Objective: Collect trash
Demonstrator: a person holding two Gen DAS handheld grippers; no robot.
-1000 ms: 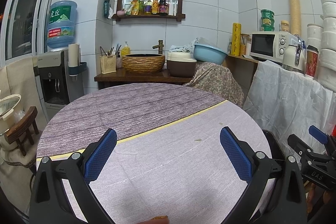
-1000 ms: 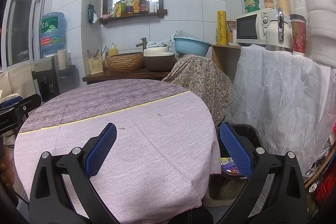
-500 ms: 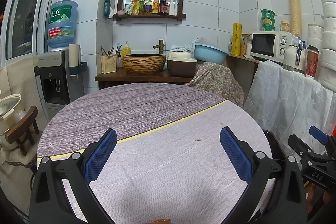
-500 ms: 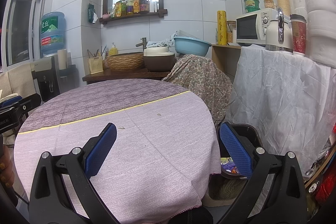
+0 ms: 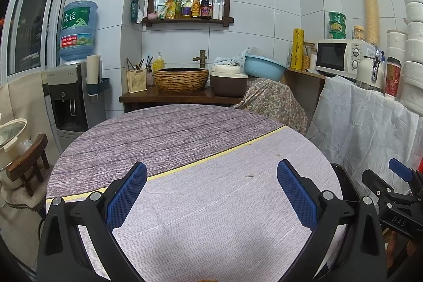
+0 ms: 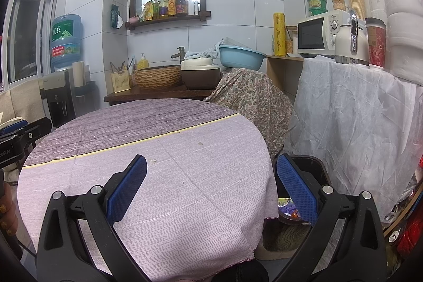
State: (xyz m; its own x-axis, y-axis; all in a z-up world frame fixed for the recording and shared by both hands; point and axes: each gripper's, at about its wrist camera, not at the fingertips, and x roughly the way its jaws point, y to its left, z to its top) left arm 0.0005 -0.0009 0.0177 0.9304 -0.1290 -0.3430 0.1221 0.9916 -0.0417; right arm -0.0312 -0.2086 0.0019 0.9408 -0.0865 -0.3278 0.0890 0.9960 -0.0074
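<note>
trash [image 6: 288, 208] sits in black bin [image 6: 314, 163] beside table [image 6: 158, 163].

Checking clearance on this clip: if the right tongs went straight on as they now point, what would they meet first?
Probably the tablecloth: the open right tongs hang above it, angled slightly down, with nothing between the pads. Depth is unclear.

Tabletop [image 5: 185, 202] lies open (two crumbs [image 5: 249, 175]); bin [image 6: 312, 165] just beside it.
</note>
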